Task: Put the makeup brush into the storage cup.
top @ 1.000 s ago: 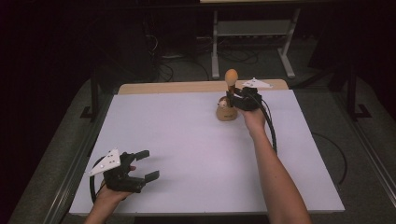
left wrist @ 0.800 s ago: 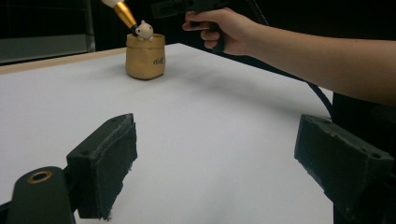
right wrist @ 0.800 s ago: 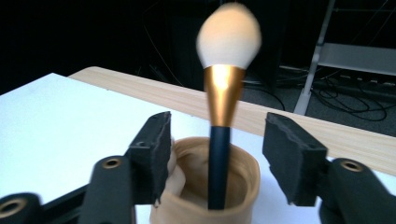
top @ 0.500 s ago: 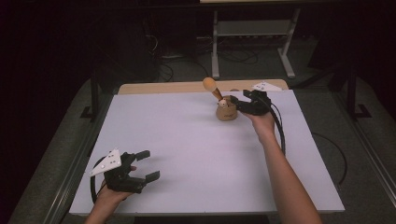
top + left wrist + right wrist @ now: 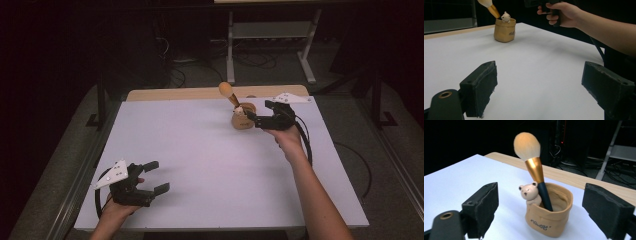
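A tan pouch-shaped holder (image 5: pixel 243 120) with a small bear figure (image 5: pixel 529 192) on its rim stands at the far right of the white table (image 5: pixel 210 165). In it leans a makeup brush (image 5: pixel 226 90), dark handle down and fluffy head tilted left. My right gripper (image 5: pixel 257 119) hangs open just right of the holder; in the right gripper view (image 5: pixel 545 203) the holder (image 5: pixel 549 218) and brush (image 5: pixel 535 170) sit between and beyond the jaws, untouched. My left gripper (image 5: pixel 158 176) is open and holds nothing near the front left corner, facing the distant holder (image 5: pixel 504 31).
A bare wooden strip (image 5: pixel 175 94) runs along the table's far edge. Beyond it are a metal stand (image 5: pixel 270 35) and cables on the dark floor. The person's right hand (image 5: pixel 559 13) and forearm reach across the right side.
The brush stood upright at my right gripper a second ago; now it leans left in the holder, released. My right gripper has drawn back to the right. The left gripper has stayed put.
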Demonstrator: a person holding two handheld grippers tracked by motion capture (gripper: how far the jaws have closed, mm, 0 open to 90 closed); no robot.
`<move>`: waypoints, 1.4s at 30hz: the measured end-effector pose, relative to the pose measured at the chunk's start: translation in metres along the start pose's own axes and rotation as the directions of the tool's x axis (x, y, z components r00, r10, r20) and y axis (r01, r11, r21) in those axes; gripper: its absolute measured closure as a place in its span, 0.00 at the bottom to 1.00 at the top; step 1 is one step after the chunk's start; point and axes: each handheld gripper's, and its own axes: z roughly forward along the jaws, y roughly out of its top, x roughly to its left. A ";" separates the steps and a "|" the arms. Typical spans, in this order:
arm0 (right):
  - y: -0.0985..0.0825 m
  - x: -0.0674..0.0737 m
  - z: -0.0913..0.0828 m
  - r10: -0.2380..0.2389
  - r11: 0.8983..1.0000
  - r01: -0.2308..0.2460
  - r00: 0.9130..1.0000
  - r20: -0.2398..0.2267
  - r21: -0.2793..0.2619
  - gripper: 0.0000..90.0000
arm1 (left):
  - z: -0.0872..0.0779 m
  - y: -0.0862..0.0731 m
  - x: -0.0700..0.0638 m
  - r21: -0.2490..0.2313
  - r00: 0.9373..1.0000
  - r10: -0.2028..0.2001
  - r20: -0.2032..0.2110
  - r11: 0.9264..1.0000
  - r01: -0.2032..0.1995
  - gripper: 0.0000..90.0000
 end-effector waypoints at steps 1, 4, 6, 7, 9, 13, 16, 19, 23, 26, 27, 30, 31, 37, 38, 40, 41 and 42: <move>-0.001 0.002 -0.002 -0.009 1.000 0.009 1.000 -0.005 -0.003 0.12 | 0.000 0.000 0.000 -0.003 1.000 -0.001 0.000 1.000 0.001 0.14; -0.002 0.007 -0.008 -0.019 1.000 0.019 1.000 -0.010 0.000 0.11 | 0.000 0.000 0.000 -0.007 1.000 -0.006 -0.001 1.000 0.006 0.14; -0.004 0.011 -0.013 -0.029 0.999 0.029 0.999 -0.013 -0.015 0.10 | 0.000 0.000 0.000 -0.007 1.000 -0.007 0.000 1.000 0.007 0.14; -0.005 0.012 -0.015 -0.029 0.999 0.029 0.999 -0.017 -0.018 0.10 | 0.000 0.000 0.000 -0.005 1.000 -0.003 0.000 1.000 0.003 0.14; -0.008 0.015 -0.019 -0.038 0.999 0.037 0.999 -0.021 -0.014 0.09 | -0.001 0.000 0.000 -0.002 1.000 -0.001 0.000 1.000 0.001 0.14; -0.014 0.019 -0.027 -0.043 0.999 0.043 0.999 -0.025 -0.014 0.08 | -0.001 0.000 0.000 -0.006 1.000 -0.003 0.000 1.000 0.003 0.14; -0.019 0.021 -0.034 -0.041 0.999 0.041 0.999 -0.028 -0.007 0.06 | -0.001 -0.001 0.001 0.000 1.000 -0.009 -0.001 1.000 0.009 0.14; -0.023 0.023 -0.041 -0.033 0.999 0.032 0.999 -0.029 -0.031 0.06 | -0.001 -0.001 0.001 -0.001 1.000 -0.007 0.001 1.000 0.007 0.14; -0.027 0.029 -0.052 -0.048 0.998 0.047 0.998 -0.029 -0.038 0.06 | -0.003 0.000 0.002 0.003 1.000 -0.003 -0.001 1.000 0.003 0.14; -0.031 0.032 -0.059 -0.050 0.998 0.048 0.998 -0.036 -0.042 0.06 | -0.003 0.000 0.002 -0.004 1.000 -0.004 -0.002 1.000 0.004 0.14; -0.032 0.033 -0.060 -0.048 0.998 0.046 0.998 -0.040 -0.042 0.06 | -0.003 0.000 0.002 -0.007 1.000 -0.006 -0.003 1.000 0.006 0.14; -0.034 0.036 -0.065 -0.049 0.998 0.048 0.998 -0.039 -0.027 0.05 | -0.003 0.000 0.002 -0.005 1.000 -0.005 -0.005 1.000 0.005 0.14; -0.035 0.037 -0.067 -0.048 0.998 0.046 0.998 -0.043 -0.042 0.05 | -0.003 0.000 0.002 -0.005 1.000 -0.004 -0.004 1.000 0.004 0.14; -0.043 0.040 -0.077 -0.044 0.998 0.042 0.998 -0.043 -0.046 0.04 | -0.004 0.000 0.002 -0.006 1.000 -0.004 -0.003 1.000 0.003 0.14; -0.046 0.040 -0.079 -0.053 0.997 0.051 0.998 -0.037 -0.053 0.04 | -0.004 0.000 0.002 -0.007 1.000 -0.003 -0.002 1.000 0.003 0.14; -0.049 0.041 -0.082 -0.047 0.998 0.045 0.998 -0.039 -0.052 0.04 | -0.004 0.000 0.003 -0.006 1.000 -0.001 -0.003 1.000 0.001 0.14; -0.051 0.042 -0.085 -0.045 0.998 0.043 0.998 -0.041 -0.052 0.04 | -0.004 0.000 0.003 -0.007 1.000 0.000 -0.003 1.000 0.000 0.14; -0.052 0.042 -0.087 -0.044 0.998 0.042 0.998 -0.039 -0.053 0.04 | -0.004 0.000 0.002 -0.011 1.000 -0.004 -0.003 1.000 0.004 0.14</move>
